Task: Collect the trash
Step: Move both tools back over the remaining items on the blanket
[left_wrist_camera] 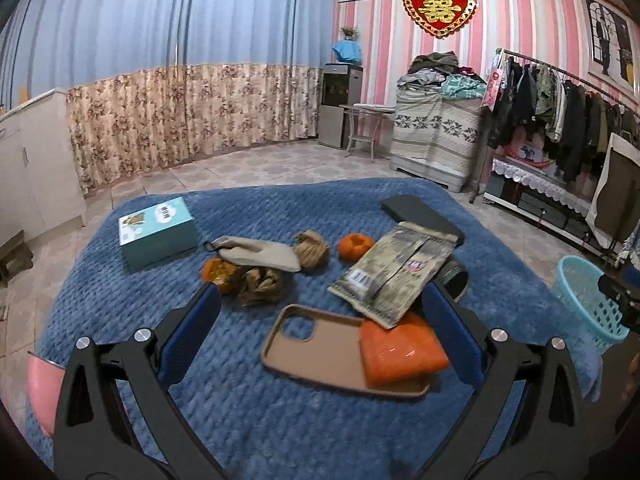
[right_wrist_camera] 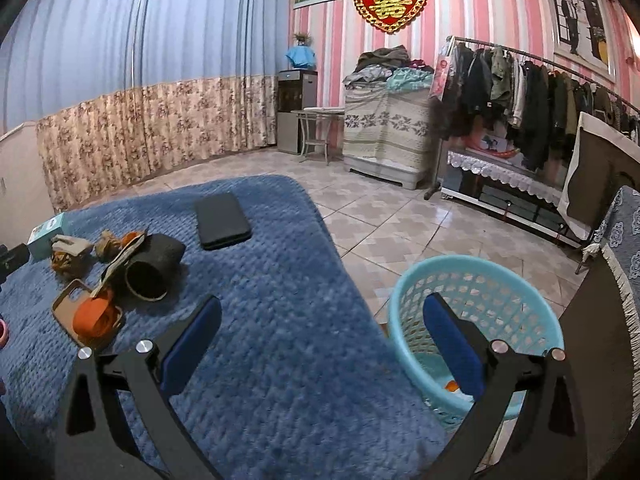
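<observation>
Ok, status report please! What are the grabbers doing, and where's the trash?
Left gripper open above phone case. Right gripper open, empty, beside blue basket. Orange peels and crumpled paper on blanket. Nothing blocking.

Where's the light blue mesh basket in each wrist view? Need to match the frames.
Left wrist: the basket sits at the far right edge, on the floor beside the blue blanket, partly cut off by dark gear.
Right wrist: the basket is lower right, large, on the tiles; the right hand-held gripper hangs open with one finger over it.
Shared landmark: the red heart wall ornament on the pink striped wall.
</observation>
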Demonstrator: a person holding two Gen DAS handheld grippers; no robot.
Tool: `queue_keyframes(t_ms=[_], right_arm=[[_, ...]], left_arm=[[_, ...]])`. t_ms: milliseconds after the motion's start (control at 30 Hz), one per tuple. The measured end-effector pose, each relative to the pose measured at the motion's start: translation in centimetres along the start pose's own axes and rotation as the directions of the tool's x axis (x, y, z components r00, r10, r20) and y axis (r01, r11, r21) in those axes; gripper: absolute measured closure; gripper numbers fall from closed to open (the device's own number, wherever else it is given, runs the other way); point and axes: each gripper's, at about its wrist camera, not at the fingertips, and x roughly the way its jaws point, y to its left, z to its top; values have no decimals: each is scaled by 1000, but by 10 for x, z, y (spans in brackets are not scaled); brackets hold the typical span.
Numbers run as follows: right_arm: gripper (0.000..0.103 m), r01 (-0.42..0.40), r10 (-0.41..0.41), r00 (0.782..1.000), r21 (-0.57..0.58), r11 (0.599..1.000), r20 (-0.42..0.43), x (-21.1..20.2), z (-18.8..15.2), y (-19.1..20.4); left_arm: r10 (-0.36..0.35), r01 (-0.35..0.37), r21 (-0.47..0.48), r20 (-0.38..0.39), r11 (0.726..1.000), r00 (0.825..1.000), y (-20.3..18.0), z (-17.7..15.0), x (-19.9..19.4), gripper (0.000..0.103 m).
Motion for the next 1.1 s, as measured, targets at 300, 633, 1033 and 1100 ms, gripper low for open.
queue_keyframes(t_ms=[300,633,1033,1100], right_arm=[[4,-10,9,1000,-29,1000,-16,10,-10,26],[4,-54,51,997,-69,996,-50,25,-21,75],[5,-251,226,962,-170,953,-152,41,-33,177],[7,-265,233,956,-193,945,-177,47,-33,191]], left_arm=[[20,-22,-30,-69,999,997,32,-24,11,6],[57,-66,-72,-112,995,992,60,-43,25,6],[90,-97,-74,-101,993,991,85,-49,21,6],[92,-101,-82,-101,991,991,88,-49,21,6]])
